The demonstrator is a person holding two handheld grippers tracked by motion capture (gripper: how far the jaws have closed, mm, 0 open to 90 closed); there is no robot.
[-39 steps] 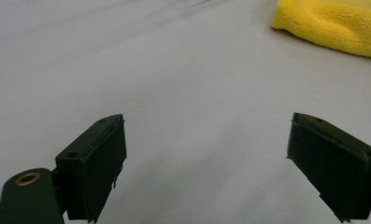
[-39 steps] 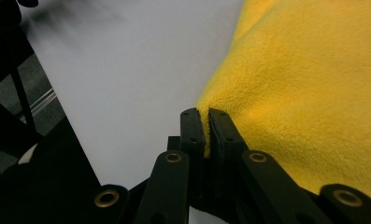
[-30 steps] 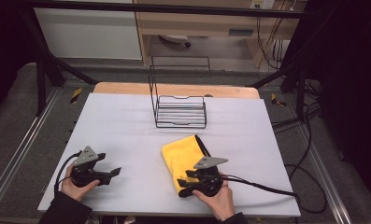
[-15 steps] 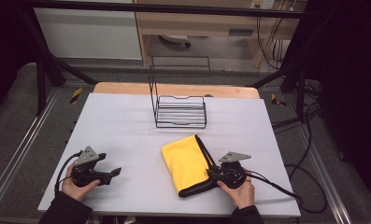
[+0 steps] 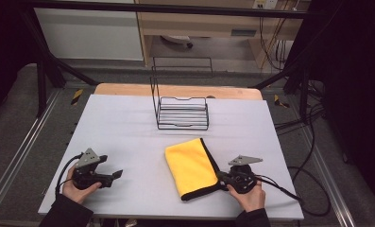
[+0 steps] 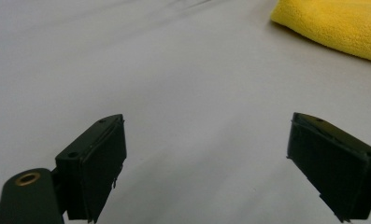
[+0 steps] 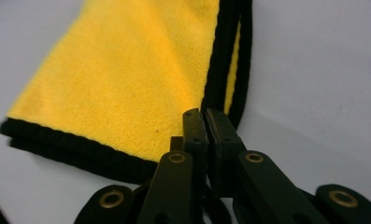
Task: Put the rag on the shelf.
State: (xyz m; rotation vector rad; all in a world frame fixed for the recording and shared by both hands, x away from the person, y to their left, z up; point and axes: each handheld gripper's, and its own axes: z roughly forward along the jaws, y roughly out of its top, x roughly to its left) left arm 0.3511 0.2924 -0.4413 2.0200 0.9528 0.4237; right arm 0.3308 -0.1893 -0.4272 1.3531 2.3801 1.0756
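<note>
In the high view a folded yellow microfibre cloth with black trim (image 5: 192,166) lies flat on the grey table (image 5: 128,127), right of the middle and close to the near edge, with a long trimmed side facing right. The right gripper (image 5: 221,177), held in the person's right hand (image 5: 247,194) near the near right corner, meets the cloth at its near right corner. The left gripper (image 5: 115,175), held in the left hand (image 5: 76,188) towards the near left corner, lies well apart from the cloth, jaws pointing right across bare table. A black wire rack (image 5: 183,112) stands upright behind the cloth, towards the far edge. In the left gripper view the left gripper (image 6: 206,154) has its two jaws spread wide with nothing between them, and the cloth's yellow pile (image 6: 332,25) shows at the upper right corner. In the right gripper view the right gripper (image 7: 205,122) has just been closing; its jaws are now pressed together on the black-trimmed edge of the cloth (image 7: 127,79), right at the corner where two doubled hems meet, the cloth still flat on the table.
</note>
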